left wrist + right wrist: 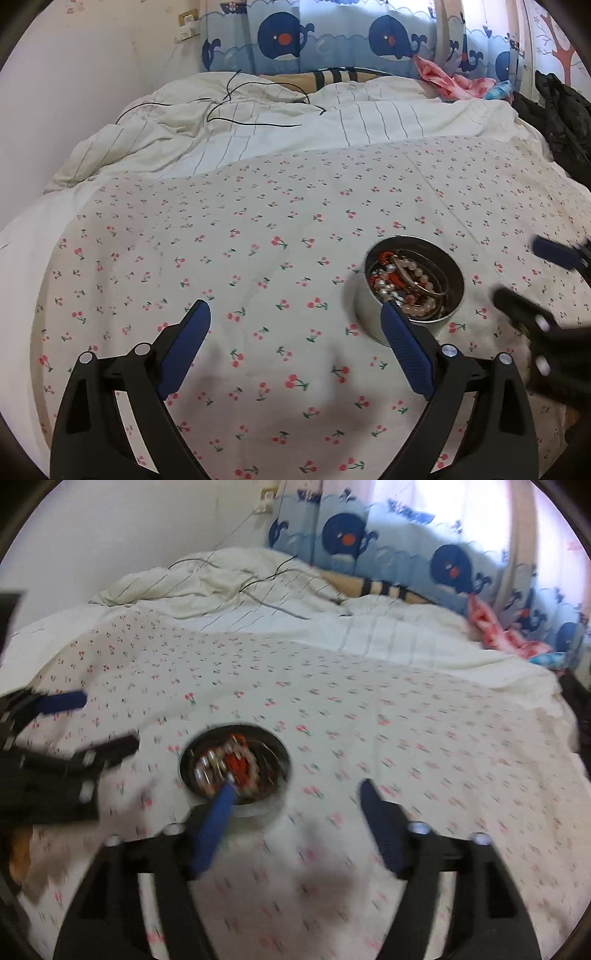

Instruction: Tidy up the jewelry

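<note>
A round metal tin [369, 317] stands on the cherry-print bedsheet [258, 258], filled with tangled jewelry [410, 284]: pearl strands, red beads and gold pieces. My left gripper [295, 314] is open and empty, its right finger beside the tin's near rim. My right gripper [528, 273] shows blurred at the tin's right. In the right wrist view, blurred by motion, the tin [273, 805] with the jewelry [229, 764] lies ahead, the right gripper [295, 790] is open and empty, its left finger over the tin's near rim. The left gripper [99, 723] shows at left.
A rumpled white striped duvet [258, 122] with a black cable [258, 88] lies at the far end of the bed. Whale-print curtains [332, 37] hang behind. Pink clothes [454, 81] and a black jacket [565, 114] sit at the far right. A wall runs along the left.
</note>
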{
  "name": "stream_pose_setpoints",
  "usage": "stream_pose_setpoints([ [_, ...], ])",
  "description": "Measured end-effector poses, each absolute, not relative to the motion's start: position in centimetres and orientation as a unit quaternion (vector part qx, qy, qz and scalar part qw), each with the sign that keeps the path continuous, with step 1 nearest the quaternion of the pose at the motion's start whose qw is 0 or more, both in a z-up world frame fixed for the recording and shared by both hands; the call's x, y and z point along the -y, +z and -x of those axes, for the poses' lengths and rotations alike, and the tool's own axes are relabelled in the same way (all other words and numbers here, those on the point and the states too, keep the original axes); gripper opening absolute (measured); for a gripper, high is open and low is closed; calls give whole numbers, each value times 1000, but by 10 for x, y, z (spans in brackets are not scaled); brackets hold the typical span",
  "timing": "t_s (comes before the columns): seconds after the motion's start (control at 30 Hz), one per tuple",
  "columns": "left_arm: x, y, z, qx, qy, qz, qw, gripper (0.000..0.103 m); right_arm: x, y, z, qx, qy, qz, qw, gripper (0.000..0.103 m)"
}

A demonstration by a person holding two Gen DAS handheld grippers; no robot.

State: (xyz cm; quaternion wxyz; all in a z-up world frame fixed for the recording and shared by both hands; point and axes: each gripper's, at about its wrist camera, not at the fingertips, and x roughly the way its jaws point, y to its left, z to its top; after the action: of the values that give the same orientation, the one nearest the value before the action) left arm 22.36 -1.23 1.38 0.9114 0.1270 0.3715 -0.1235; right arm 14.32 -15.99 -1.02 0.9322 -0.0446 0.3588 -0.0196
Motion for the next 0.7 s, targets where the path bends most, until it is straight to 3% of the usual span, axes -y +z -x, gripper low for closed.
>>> stream_pose_setpoints([
  [0.27,33,6,-211,-360,-119,-156,912,90,194,-32,-126,-368,-42,-39,928,75],
  [0.7,38,7,-201,-352,-118,-132,919,90,183,-30,-117,-350,-44,-25,935,85],
])
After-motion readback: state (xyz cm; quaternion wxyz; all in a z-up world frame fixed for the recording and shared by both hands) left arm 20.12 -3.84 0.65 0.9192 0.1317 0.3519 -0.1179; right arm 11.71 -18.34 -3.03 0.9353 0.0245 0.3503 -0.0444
